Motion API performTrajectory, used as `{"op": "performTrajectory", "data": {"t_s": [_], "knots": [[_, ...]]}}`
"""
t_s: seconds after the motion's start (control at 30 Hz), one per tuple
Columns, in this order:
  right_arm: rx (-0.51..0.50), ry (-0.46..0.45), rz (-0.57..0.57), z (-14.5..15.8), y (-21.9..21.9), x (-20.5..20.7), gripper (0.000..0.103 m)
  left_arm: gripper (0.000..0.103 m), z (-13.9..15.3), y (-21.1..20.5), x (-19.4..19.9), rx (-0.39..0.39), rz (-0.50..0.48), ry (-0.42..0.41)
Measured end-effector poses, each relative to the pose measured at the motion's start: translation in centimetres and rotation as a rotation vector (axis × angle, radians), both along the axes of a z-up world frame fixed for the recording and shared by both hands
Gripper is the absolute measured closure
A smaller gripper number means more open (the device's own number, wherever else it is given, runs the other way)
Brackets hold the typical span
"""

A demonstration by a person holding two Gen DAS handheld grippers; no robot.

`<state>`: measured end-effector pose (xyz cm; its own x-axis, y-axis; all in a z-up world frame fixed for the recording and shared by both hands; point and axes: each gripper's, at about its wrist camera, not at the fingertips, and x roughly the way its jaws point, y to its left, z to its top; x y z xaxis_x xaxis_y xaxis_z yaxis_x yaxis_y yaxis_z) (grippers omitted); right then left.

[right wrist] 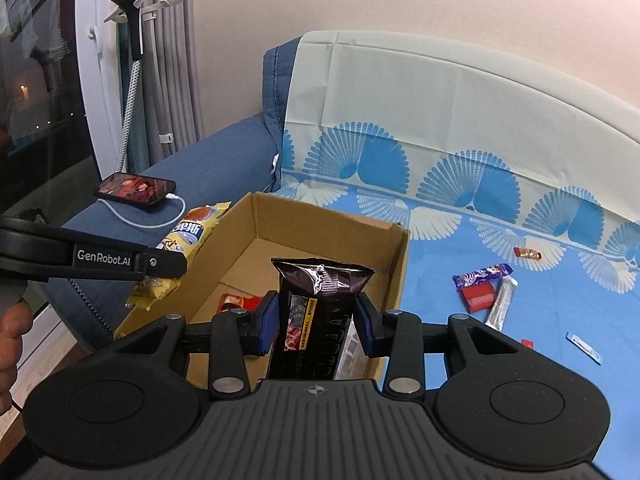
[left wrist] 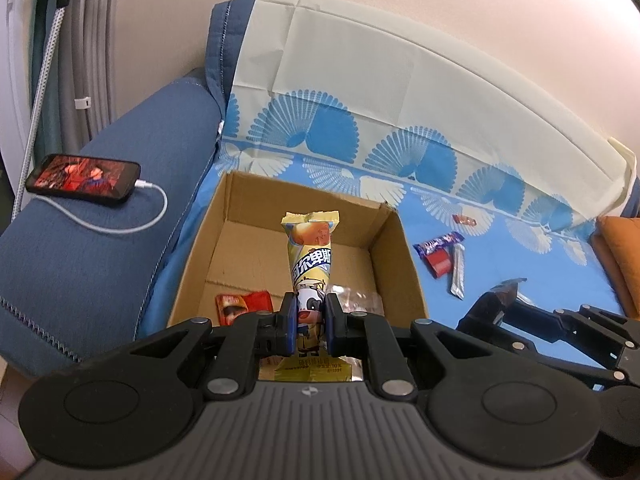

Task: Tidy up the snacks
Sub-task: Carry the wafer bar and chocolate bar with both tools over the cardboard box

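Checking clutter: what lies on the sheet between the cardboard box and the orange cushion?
In the left wrist view, between box and cushion: a purple wrapper, red packet, silver stick and the right gripper.

A cardboard box (left wrist: 394,248) sits on the sofa (left wrist: 120,184), loose snacks (left wrist: 442,254) right.

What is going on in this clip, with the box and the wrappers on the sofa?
A person is sorting snacks into an open brown cardboard box on a blue patterned sofa cover. The left tool is shut on a tall yellow snack packet with a cartoon cow; the right tool is shut on a dark purple foil snack bag. Both packets are held over the box. A red wrapper already lies inside, and several small wrapped snacks remain on the cover.
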<state>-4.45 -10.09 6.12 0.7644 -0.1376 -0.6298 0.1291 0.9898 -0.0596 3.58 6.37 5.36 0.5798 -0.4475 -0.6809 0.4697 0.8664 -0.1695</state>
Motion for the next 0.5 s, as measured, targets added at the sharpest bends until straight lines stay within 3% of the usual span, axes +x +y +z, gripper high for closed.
{"op": "performTrajectory", "data": {"t_s": [0.5], "knots": [[0.02, 0.059, 0.005, -3.2, -1.4, 5.5, 0.061, 0.088, -4.1, -2.4, 5.9, 0.057, 0.02, 0.044]]}}
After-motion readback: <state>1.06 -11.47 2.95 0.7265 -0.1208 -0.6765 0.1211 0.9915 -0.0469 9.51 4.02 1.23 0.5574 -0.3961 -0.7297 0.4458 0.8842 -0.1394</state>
